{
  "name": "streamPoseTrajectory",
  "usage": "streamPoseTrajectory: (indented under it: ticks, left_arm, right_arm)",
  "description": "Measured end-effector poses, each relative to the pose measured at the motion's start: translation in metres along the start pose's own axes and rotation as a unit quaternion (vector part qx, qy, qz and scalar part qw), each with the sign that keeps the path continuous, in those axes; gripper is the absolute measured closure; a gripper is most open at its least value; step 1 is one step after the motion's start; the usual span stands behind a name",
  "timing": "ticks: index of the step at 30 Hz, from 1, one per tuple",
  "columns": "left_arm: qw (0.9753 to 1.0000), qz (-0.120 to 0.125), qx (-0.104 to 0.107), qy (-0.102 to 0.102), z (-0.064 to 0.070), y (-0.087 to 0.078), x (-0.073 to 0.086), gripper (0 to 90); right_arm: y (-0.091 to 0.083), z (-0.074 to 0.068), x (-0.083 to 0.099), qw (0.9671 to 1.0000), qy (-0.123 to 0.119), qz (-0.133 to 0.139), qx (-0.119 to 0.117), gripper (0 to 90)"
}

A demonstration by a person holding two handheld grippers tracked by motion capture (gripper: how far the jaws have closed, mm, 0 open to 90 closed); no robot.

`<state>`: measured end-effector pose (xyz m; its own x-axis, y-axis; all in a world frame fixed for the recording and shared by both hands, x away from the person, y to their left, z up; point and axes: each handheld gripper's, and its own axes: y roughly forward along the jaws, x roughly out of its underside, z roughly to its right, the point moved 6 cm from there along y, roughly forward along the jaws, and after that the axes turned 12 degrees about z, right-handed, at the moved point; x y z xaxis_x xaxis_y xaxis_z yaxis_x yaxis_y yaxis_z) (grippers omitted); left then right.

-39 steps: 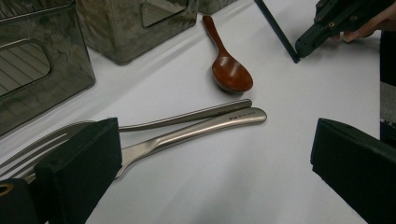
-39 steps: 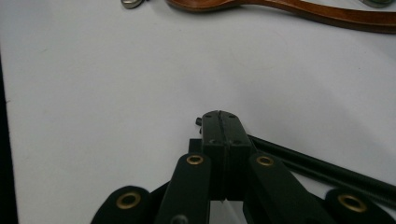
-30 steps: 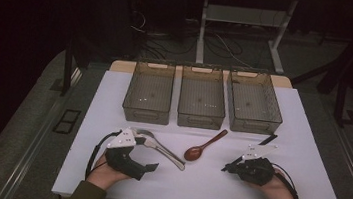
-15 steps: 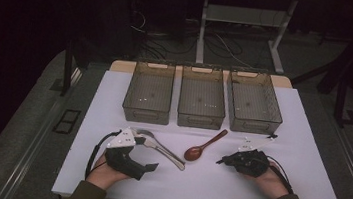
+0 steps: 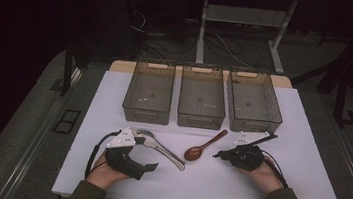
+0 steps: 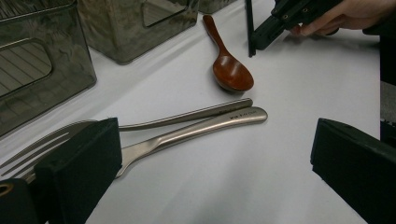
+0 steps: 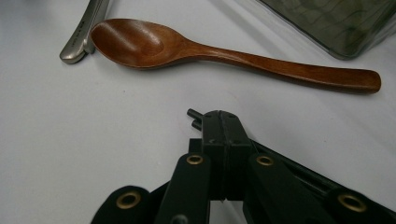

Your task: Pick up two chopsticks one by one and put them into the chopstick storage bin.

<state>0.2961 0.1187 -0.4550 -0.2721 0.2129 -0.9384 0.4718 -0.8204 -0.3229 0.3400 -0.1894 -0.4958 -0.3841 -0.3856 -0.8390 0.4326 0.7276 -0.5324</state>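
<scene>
Two grippers low near the table's front edge: right gripper point(image 7: 219, 140) with jaws pressed together and empty, tips just short of the wooden spoon point(image 7: 196, 49); left gripper point(image 6: 210, 163) spread wide over the metal fork point(image 6: 42, 149) and metal spoon point(image 6: 201, 126). Wooden spoon lying flat mid-table, bowl touching the metal handles' ends, handle angled toward the middle bin point(image 5: 202, 95). Probably light, stiff and smooth, so likely to skid; best pinched across the slim handle near its middle.
</scene>
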Motion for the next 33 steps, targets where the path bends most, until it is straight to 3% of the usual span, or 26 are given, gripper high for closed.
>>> streamPoseTrajectory:
  ticks: [4, 7, 8, 9, 10, 11, 14, 19, 24, 25, 26, 27, 33]
  left_arm:
    - [1.0, 0.001, 0.0, 0.0, 0.0, 0.0, 0.0, 1.0]
    - [1.0, 0.001, 0.0, 0.002, 0.0, -0.001, 0.0, 1.0]
    - [1.0, 0.002, 0.0, 0.001, -0.001, -0.001, 0.0, 1.0]
    - [1.0, 0.002, 0.0, 0.001, -0.001, -0.001, 0.0, 1.0]
    - [1.0, 0.001, 0.0, 0.002, -0.001, -0.001, 0.0, 1.0]
    - [1.0, 0.001, 0.0, 0.001, 0.0, -0.001, 0.0, 1.0]
    - [1.0, 0.0, 0.0, 0.0, 0.0, -0.001, 0.0, 1.0]
    - [1.0, 0.001, 0.0, 0.0, -0.001, -0.001, 0.0, 1.0]
    - [1.0, -0.001, 0.0, 0.0, -0.001, 0.0, 0.0, 1.0]
    - [1.0, 0.0, 0.0, 0.0, -0.001, 0.0, 0.001, 1.0]
    - [1.0, -0.001, 0.0, -0.001, -0.001, 0.0, 0.001, 1.0]
    - [1.0, -0.003, 0.001, -0.001, -0.001, 0.001, 0.001, 1.0]
    - [1.0, -0.003, 0.001, -0.001, -0.001, 0.001, 0.002, 1.0]
  right_arm:
    - [-0.007, 0.003, -0.002, 0.9999, 0.002, 0.008, 0.006, 88.6]
    - [-0.02, 0.015, -0.004, 0.9994, 0.009, 0.02, 0.025, 88.6]
    - [-0.031, 0.028, -0.004, 0.9983, 0.017, 0.026, 0.05, 88.6]
    - [-0.031, 0.028, -0.004, 0.9983, 0.017, 0.026, 0.05, 88.6]
    - [-0.042, 0.042, -0.002, 0.9965, 0.031, 0.03, 0.071, 88.6]
    - [-0.042, 0.042, -0.002, 0.9965, 0.031, 0.03, 0.071, 88.6]
    - [-0.056, 0.062, 0.004, 0.9929, 0.038, 0.023, 0.11, 88.6]
    - [-0.082, 0.093, 0.015, 0.9838, 0.066, 0.017, 0.166, 88.6]
    - [-0.108, 0.127, 0.028, 0.9678, 0.101, 0.016, 0.23, 88.6]
    - [-0.112, 0.138, 0.032, 0.962, 0.119, 0.018, 0.245, 88.6]
    - [-0.112, 0.138, 0.032, 0.962, 0.119, 0.018, 0.245, 88.6]
    - [-0.112, 0.147, 0.035, 0.9586, 0.131, 0.018, 0.252, 88.6]
    - [-0.105, 0.161, 0.033, 0.9533, 0.154, 0.016, 0.259, 88.6]
